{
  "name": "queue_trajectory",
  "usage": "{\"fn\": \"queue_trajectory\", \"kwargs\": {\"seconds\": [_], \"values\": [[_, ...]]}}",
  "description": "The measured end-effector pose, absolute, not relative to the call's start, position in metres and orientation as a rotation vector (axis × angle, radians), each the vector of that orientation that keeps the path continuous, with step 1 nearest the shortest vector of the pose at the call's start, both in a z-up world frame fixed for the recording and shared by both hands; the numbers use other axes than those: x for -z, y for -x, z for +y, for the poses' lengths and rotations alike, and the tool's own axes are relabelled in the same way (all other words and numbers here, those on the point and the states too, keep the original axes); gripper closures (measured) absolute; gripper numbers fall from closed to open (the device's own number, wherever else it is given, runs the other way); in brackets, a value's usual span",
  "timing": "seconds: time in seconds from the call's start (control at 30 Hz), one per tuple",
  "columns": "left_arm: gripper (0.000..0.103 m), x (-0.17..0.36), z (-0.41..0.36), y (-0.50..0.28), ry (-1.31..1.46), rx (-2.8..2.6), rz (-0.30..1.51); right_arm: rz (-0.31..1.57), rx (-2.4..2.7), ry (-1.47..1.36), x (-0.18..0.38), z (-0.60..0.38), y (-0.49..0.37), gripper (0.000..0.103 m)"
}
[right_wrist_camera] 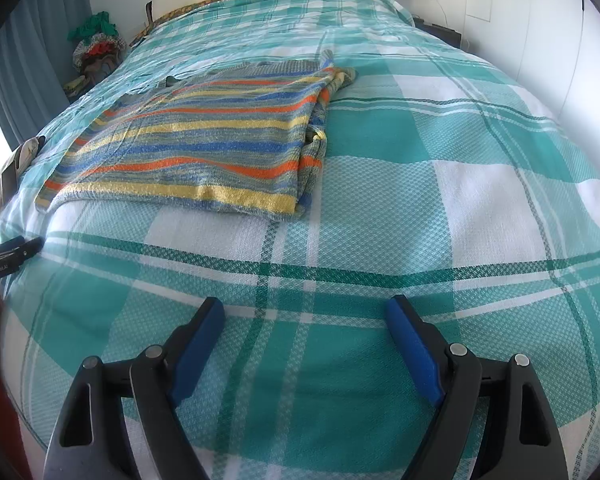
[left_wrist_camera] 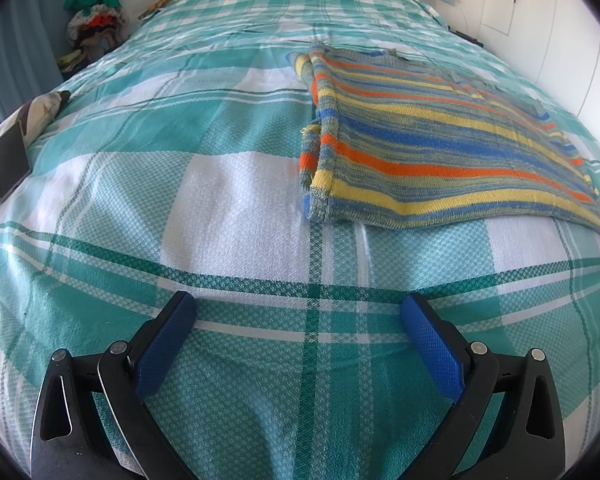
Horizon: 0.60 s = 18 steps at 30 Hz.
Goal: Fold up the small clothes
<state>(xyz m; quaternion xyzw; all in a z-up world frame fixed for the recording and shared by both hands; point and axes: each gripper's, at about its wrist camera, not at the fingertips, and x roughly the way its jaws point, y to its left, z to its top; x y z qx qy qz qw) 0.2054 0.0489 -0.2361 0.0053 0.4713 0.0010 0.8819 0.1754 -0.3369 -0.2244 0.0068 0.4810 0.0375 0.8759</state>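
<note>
Left wrist view: striped sweater (left_wrist_camera: 440, 152) folded flat on the bed (left_wrist_camera: 220, 184).
Checked teal-and-white cover spreads under everything; the sweater lies toward the bed's middle, well apart from both claws. Left claw (left_wrist_camera: 298, 310) and right claw (right_wrist_camera: 304, 312) hover over bare cover, jaws spread wide, nothing between them.

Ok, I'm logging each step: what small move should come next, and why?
Probably reach both open grippers, left gripper and right gripper, forward to the striped sweater's near hem: it lies only partly folded on the bedspread, and neither holds anything.
</note>
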Motion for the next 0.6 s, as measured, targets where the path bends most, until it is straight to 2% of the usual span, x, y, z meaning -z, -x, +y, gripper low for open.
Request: {"fn": "queue_trajectory", "kwargs": {"seconds": [0.23,0.3,0.37,0.5,0.6], "values": [[0.001,0.232,0.049,-0.204,-0.013,0.000,0.997,1.013,-0.080,-0.016,0.224,-0.337,-0.176,0.019],[0.004,0.223,0.046,-0.194,-0.036,-0.008,1.014,1.040,-0.088,-0.027,0.221,-0.339,-0.178,0.019],[0.015,0.210,0.033,-0.182,-0.055,0.029,0.996,1.078,-0.100,-0.056,0.212,-0.343,-0.179,0.019],[0.017,0.185,-0.037,-0.172,-0.124,0.297,0.940,1.014,-0.149,-0.170,0.185,-0.363,-0.191,0.020],[0.017,0.177,-0.111,-0.180,-0.204,0.514,0.913,0.995,-0.195,-0.210,0.170,-0.379,-0.233,0.021]]}}
